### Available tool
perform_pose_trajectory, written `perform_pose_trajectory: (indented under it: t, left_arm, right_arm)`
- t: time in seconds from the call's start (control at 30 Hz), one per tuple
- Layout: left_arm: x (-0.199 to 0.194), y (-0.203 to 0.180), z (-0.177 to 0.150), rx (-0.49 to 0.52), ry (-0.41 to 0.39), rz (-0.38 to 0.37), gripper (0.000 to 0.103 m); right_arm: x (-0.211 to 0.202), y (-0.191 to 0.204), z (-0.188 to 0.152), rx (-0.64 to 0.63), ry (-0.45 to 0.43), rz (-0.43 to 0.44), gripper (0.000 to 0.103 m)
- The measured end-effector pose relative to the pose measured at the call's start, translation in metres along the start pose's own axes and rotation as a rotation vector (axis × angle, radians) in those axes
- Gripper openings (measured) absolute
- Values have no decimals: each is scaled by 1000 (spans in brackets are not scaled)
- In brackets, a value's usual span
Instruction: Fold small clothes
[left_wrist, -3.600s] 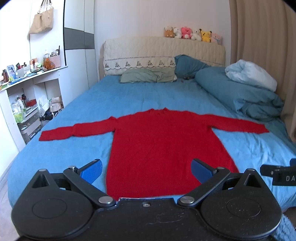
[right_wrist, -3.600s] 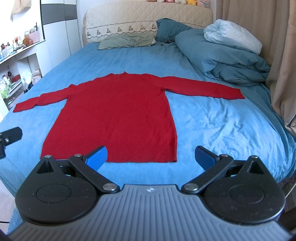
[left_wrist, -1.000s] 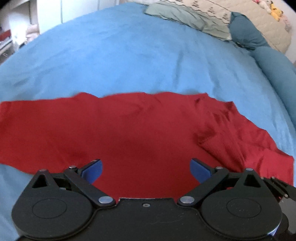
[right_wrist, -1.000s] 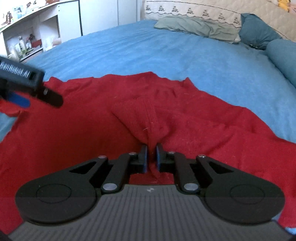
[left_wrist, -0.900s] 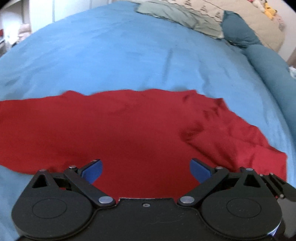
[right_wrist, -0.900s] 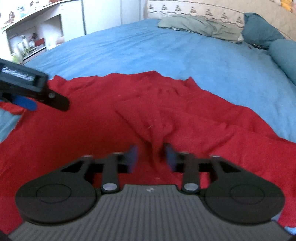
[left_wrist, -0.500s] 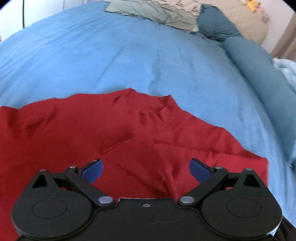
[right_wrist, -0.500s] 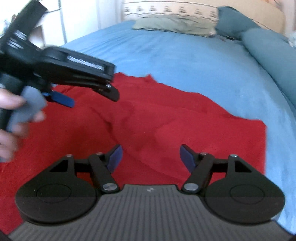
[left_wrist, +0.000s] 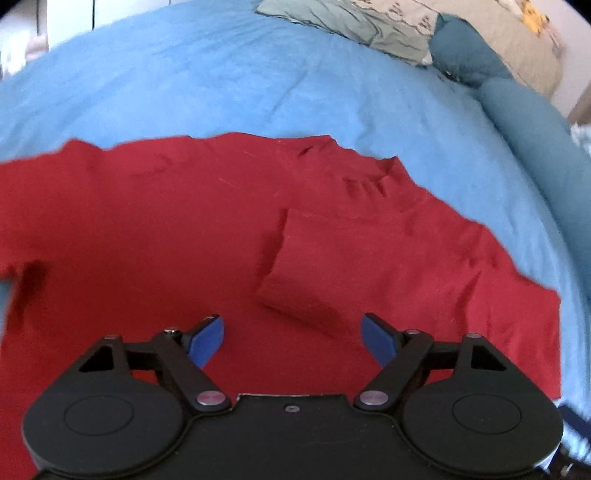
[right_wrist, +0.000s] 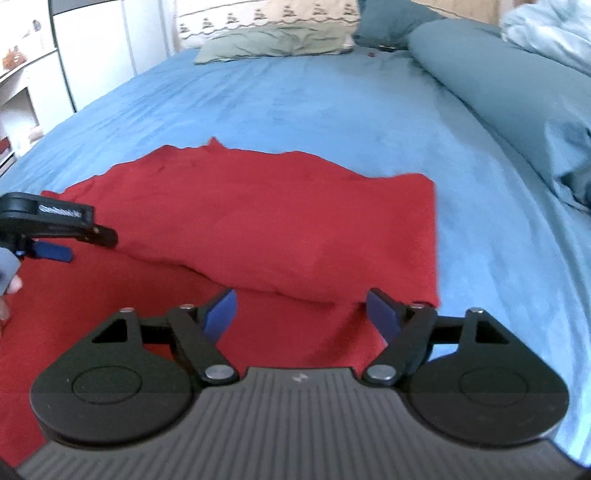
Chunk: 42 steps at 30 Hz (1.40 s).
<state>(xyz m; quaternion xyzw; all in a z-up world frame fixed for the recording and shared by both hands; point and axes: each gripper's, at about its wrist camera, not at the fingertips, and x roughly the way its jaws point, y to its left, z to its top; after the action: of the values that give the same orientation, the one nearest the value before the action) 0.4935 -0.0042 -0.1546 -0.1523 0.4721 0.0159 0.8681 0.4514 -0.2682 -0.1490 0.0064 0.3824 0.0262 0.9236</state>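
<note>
The red sweater (left_wrist: 155, 243) lies mid-frame on the blue bed (left_wrist: 258, 81), one sleeve (left_wrist: 332, 266) folded across its body. Both the left gripper (left_wrist: 293, 338) and right gripper (right_wrist: 301, 310) hover with jaws open, empty. Next likely: pinch the other sleeve at left.

A blue bed sheet (right_wrist: 332, 110) covers the bed. A grey-green pillow (right_wrist: 273, 46) lies at its head, beside a teal duvet (right_wrist: 517, 92). White shelves (right_wrist: 22, 85) stand alongside.
</note>
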Motion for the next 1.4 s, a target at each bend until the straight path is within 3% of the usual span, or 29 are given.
perform_pose_trajectory:
  t: [0.13,0.23,0.27,0.3,0.33,0.5,0.67,0.77,0.93,1.07,1.13,1.27,1.33,1.4]
  left_arm:
    - [16,-14,7,-1,-40,20,78]
    - [23,-27,10,39,-60,87,50]
    - [23,-29,10,48,-67,95,28]
    - [23,-29,12,44,-72,83,14]
    - [23,-27,15,41,-77,66,13]
    - [-20,-22,36,88,-221,39,12]
    - [-56,8,58,134,-348,132,12]
    - [-53,32,58,146,-333,190,12]
    - [-40,52,48,128,-298,209,12]
    - [-36,60,40,105,-278,203,13]
    - [-30,62,37,110,-252,210,13]
    - [-25,73,30,128,-173,246,28]
    - [-36,77,27,140,-181,303,32]
    - [-51,80,23,165,-200,327,52]
  right_arm:
    - [1,-9,-4,24,19,-23,95]
    - [4,-11,-6,27,24,-51,95]
    - [5,-11,-6,30,24,-62,96]
    - [7,-11,-6,35,26,-71,96]
    - [8,-12,-6,41,29,-80,96]
    - [17,-8,-5,32,57,-128,98]
    - [26,-1,1,-23,65,-152,98]
    - [36,2,6,-59,62,-165,98]
    - [57,-2,18,-79,68,-248,98]
    - [61,-16,20,-136,70,-367,100]
    - [57,-25,19,-134,80,-348,101]
    - [53,-26,20,-192,110,-332,101]
    - [49,-25,23,-216,120,-321,101]
    - [39,-21,27,-234,116,-291,101]
